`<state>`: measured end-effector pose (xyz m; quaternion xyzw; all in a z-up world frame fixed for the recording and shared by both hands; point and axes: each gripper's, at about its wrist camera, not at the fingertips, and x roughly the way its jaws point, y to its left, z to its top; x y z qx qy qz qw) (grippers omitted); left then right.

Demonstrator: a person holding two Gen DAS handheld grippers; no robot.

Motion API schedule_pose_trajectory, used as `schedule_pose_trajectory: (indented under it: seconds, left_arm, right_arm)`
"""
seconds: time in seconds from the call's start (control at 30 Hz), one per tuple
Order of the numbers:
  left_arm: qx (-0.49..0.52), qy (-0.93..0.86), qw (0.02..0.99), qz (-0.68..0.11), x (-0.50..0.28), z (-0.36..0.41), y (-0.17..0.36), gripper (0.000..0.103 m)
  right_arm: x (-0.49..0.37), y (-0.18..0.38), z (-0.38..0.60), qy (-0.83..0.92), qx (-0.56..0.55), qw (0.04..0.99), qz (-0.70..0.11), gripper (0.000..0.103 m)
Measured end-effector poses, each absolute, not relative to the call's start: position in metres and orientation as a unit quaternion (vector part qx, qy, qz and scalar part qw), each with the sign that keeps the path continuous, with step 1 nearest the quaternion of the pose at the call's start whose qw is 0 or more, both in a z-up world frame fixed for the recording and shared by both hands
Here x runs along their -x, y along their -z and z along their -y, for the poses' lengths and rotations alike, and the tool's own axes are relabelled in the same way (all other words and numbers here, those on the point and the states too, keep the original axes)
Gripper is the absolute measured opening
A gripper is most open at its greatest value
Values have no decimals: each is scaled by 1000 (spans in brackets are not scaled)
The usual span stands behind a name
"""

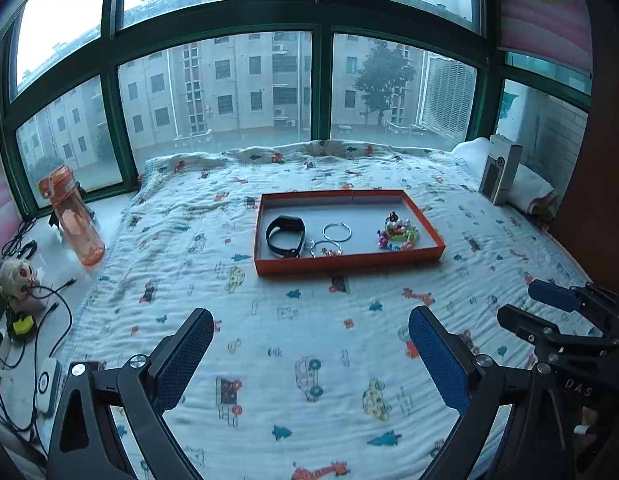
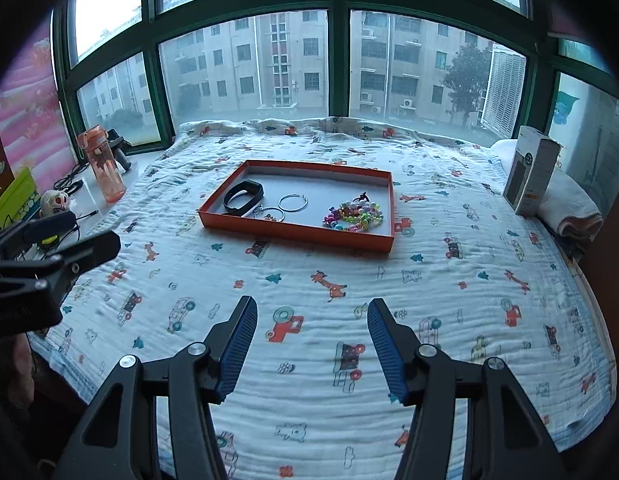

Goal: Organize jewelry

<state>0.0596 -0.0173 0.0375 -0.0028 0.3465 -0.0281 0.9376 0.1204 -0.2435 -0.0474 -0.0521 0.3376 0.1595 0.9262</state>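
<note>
Printed quilt (image 2: 309,280) over a bed below a green-framed window. Ahead of both grippers, well apart from the tips: orange tray (image 2: 293,231) flat on the quilt. Inside, seen from the right gripper (image 2: 312,334), black wristband (image 2: 242,197) far left, thin hoop ring (image 2: 292,203) and a second one (image 2: 272,214) toward the middle, beaded bracelets (image 2: 354,214) nearest, slightly right. Left gripper (image 1: 311,340) spread wide, nothing between the pads; right gripper about half open, also empty. Likely handling: hoops light, stiff, slippery, lying flat, so best pinched across the wire at a lifted edge. Beads loose, floppy, apt to sag; best taken at a thick cluster. Wristband soft, rubbery; grip across the strap.
</note>
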Motion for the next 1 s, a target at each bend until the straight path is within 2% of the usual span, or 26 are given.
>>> schedule_pose_trajectory:
  seconds: [1.0]
  left_arm:
    - [6,16,935,-354,-45,11,-30,103]
  right_arm:
    - [-106,42,245,-161,48,929,-330,63]
